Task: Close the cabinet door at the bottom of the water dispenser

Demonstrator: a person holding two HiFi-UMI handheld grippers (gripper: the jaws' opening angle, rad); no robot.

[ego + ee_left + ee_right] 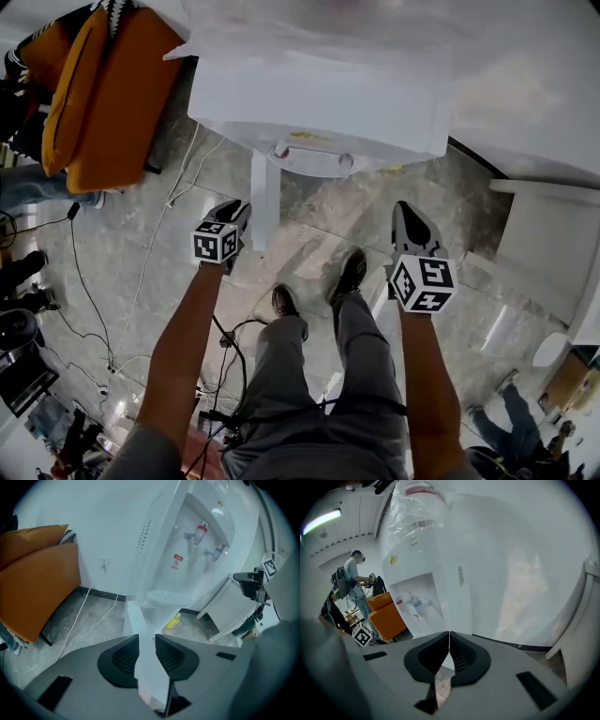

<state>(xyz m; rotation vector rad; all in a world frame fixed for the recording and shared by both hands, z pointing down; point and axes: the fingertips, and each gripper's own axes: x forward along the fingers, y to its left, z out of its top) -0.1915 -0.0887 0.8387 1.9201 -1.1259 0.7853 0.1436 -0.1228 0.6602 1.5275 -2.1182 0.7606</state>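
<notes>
The white water dispenser (319, 103) stands ahead of me against the wall, with taps (201, 531) above a drip tray. Its bottom cabinet door (265, 192) hangs open and points toward me, edge-on. My left gripper (236, 214) is at that door's free edge. In the left gripper view the white door panel (140, 620) runs between the jaws, and the left gripper (146, 637) is shut on it. My right gripper (405, 211) hangs to the right of the dispenser (426, 573), apart from it. The right gripper (449, 633) is shut with nothing in it.
An orange sofa (103, 94) stands left of the dispenser, with white cables (159, 225) on the marble floor. A white cabinet (229, 611) stands at the right. A yellow object (173, 620) lies by the dispenser's base. My shoes (347, 272) are near the door. Another person (354, 581) stands far off.
</notes>
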